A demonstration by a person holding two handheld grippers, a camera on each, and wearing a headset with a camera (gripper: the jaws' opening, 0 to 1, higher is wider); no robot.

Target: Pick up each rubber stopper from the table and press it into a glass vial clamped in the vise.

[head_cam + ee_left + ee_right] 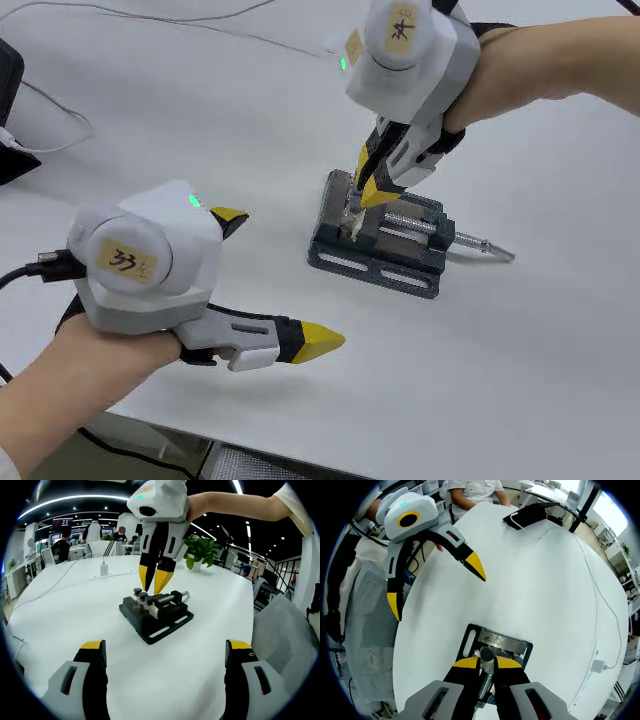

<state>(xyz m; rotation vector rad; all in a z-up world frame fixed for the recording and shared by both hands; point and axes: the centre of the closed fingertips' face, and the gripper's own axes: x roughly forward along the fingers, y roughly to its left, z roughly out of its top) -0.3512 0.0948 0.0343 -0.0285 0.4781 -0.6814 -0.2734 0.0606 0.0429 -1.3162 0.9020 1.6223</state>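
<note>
A dark bench vise (pixel 385 245) stands on the white table (pixel 200 120) and clamps a short row of glass vials (pixel 144 598) with dark stoppers on top. My right gripper (pixel 364 196) comes down from above onto the row's end. Its jaws are almost together around a dark rubber stopper (pixel 486 653) that sits on a vial. The same gripper (pixel 152 587) hangs over the vise (pixel 157 612) in the left gripper view. My left gripper (pixel 278 280) hovers open and holds nothing at the table's near left, well apart from the vise (pixel 496 642).
The vise's screw handle (pixel 482 244) sticks out to the right. A black device (pixel 8 110) and thin cables (pixel 60 135) lie at the far left. A white charger (pixel 104 569) and a potted plant (pixel 199 550) stand farther back. The table's front edge (pixel 300 455) is close.
</note>
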